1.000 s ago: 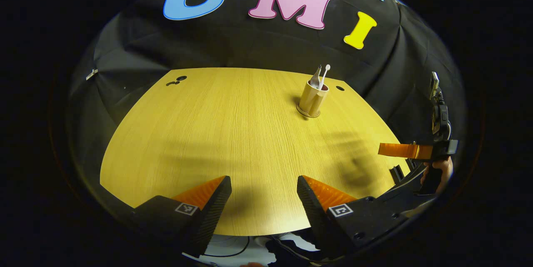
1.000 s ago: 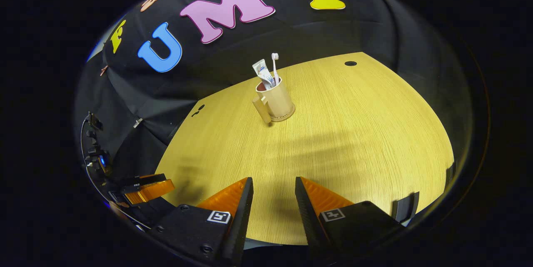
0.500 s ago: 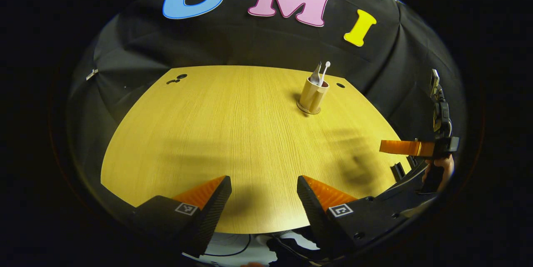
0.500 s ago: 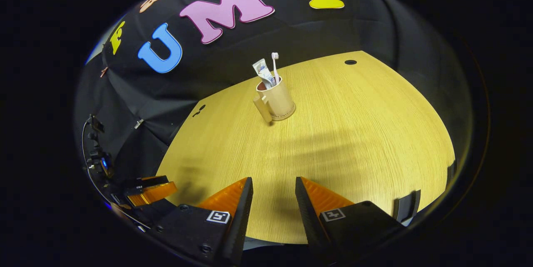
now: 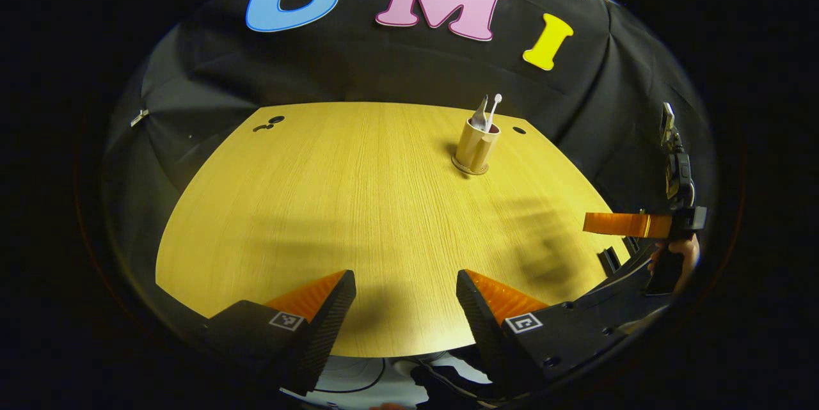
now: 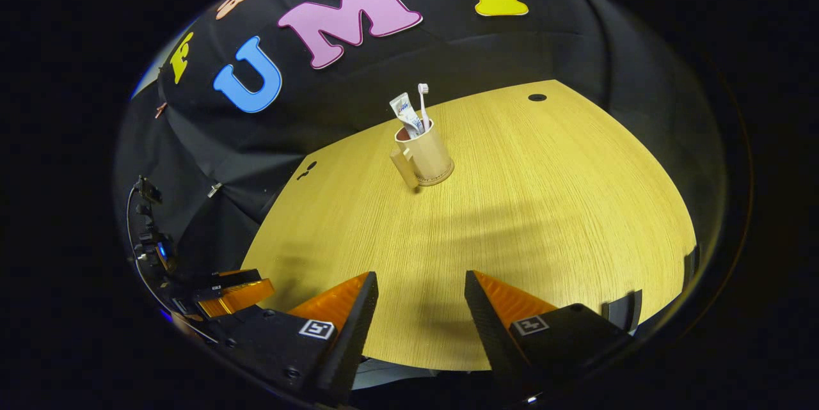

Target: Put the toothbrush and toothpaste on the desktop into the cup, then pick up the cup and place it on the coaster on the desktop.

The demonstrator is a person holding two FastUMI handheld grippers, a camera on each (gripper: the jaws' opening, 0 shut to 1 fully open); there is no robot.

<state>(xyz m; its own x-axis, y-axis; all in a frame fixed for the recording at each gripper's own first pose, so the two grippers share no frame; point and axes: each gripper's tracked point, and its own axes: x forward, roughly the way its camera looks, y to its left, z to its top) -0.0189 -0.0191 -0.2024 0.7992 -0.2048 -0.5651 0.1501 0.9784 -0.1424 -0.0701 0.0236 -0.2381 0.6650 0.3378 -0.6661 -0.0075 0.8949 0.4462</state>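
A tan cup (image 5: 475, 148) with a handle stands upright on a round coaster (image 5: 470, 171) toward the table's far right. A white toothbrush (image 5: 495, 103) and a toothpaste tube (image 5: 480, 118) stick up out of it. The right gripper view has the same cup (image 6: 427, 155), its handle turned toward me, holding the toothbrush (image 6: 422, 98) and the toothpaste (image 6: 404, 109). My left gripper (image 5: 405, 279) is open over the table's near edge, far from the cup. My right gripper (image 6: 420, 277) is open too, with nothing between its fingers.
The wooden table (image 5: 333, 205) has a small round hole (image 5: 519, 130) behind the cup and a pair of holes (image 5: 272, 122) at the far left. A hand (image 5: 683, 255) holds the right gripper (image 5: 617, 224) at the right edge. Camera gear (image 6: 146, 231) stands off the table's left side.
The right gripper's fingers have spread a little wider. The left gripper's view has shifted slightly; the cup stands where it was.
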